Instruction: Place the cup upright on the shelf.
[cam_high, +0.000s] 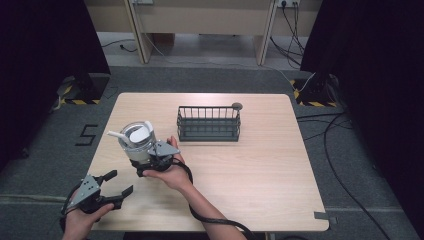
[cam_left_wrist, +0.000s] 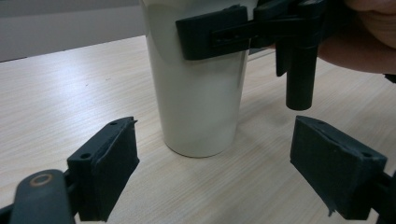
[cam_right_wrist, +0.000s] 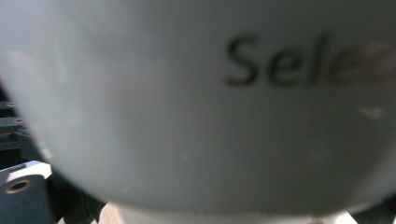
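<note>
Tumbler (cam_high: 136, 141), white with a lid and a spout or handle piece sticking out left, stands upright on the wooden table (cam_high: 250, 170) at front-left in the high view. Right gripper (cam_high: 150, 160) is clamped round its body; left gripper (cam_high: 112, 185) sits near the table's front edge, jaws spread wide, empty. Black wire basket (cam_high: 209, 123) is well apart, mid-table.

Left gripper view: tumbler (cam_left_wrist: 198, 93) base flat on the table, right gripper's jaw pressed on the upper wall. Smooth tapered wall, probably rigid and slippery; grip mid-body, squarely.

Right gripper view: tumbler wall (cam_right_wrist: 187, 116) very close, blurred, lettering "Sele" legible. Weight unknown; contents can't be seen.
</note>
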